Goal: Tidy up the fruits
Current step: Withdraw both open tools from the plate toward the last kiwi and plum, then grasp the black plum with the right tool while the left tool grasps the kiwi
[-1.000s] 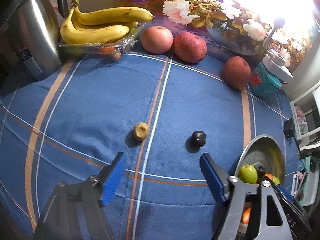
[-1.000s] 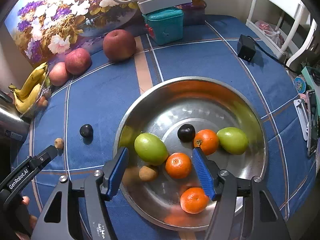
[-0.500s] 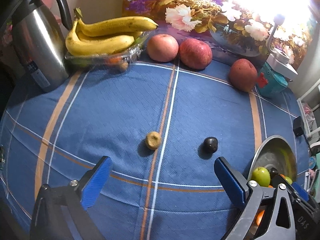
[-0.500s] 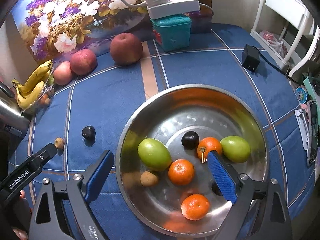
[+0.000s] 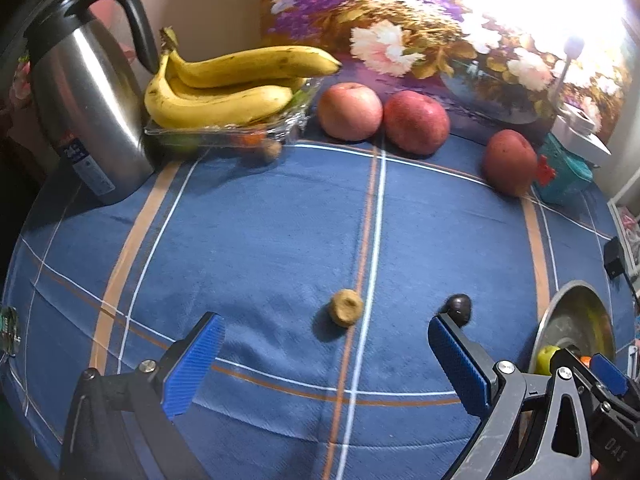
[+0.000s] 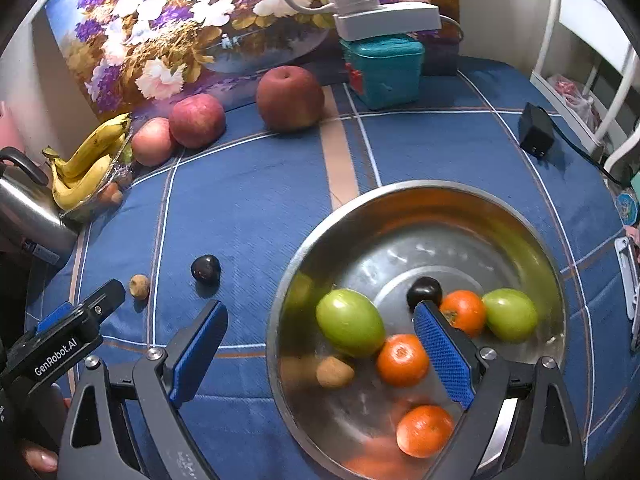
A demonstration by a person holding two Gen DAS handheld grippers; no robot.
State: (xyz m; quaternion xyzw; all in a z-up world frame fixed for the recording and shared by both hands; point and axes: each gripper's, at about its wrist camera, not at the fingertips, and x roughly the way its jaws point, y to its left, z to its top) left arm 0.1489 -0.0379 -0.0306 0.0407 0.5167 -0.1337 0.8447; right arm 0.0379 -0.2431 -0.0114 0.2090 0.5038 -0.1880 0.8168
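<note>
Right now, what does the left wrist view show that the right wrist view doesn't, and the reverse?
Only the left wrist view: the whole kettle, handle to base, and both open left fingers.

Only the right wrist view: the bowl's full contents, namely three oranges, two green fruits, a dark plum and a brown fruit.

Both: bananas, three apples, teal box, and the loose brown fruit and dark fruit on the cloth.

Shiny metal bowl (image 6: 532,224), matt blue cloth (image 5: 260,240), brushed steel kettle (image 5: 84,100)
</note>
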